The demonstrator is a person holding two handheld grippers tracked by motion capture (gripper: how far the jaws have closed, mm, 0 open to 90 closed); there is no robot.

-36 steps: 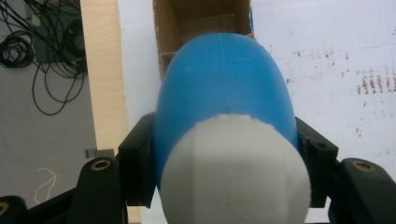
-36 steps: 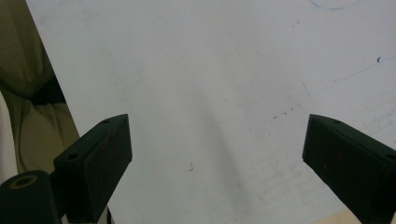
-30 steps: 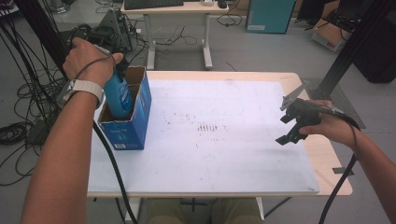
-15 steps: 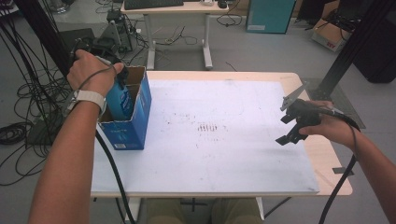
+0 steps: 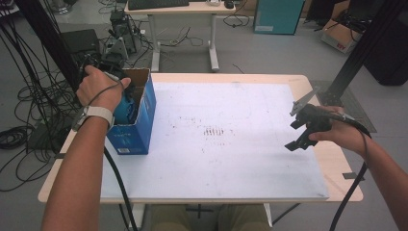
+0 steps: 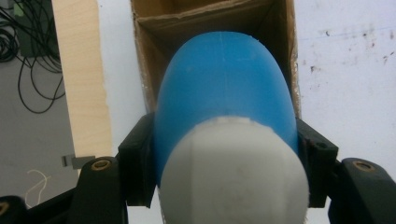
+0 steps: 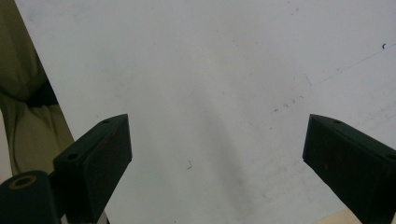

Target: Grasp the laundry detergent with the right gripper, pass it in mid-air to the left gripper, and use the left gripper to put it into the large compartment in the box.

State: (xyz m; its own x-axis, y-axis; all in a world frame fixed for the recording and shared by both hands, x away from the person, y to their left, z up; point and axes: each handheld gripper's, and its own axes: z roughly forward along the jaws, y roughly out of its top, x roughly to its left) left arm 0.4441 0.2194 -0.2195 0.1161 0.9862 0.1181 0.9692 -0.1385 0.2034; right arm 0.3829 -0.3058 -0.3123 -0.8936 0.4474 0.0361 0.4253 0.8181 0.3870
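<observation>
1. Bottle (image 6: 224,93), blue with a pale grey cap, sits clamped between the left gripper's (image 6: 224,154) jaws, its far end inside the open cardboard box (image 5: 137,113).
2. Box stands at the table's (image 5: 332,159) left edge, on the white sheet (image 5: 231,139) near that sheet's left border.
3. Right gripper (image 5: 300,132) hovers over the sheet's right edge, jaws spread wide and empty.
4. Sheet's middle, between box and right gripper, lies open, bearing only dark smudges.

Grey floor (image 5: 269,50), tangled cables (image 5: 29,96) (left side), second desk (image 5: 183,8) behind, teal cabinet (image 5: 275,15).
</observation>
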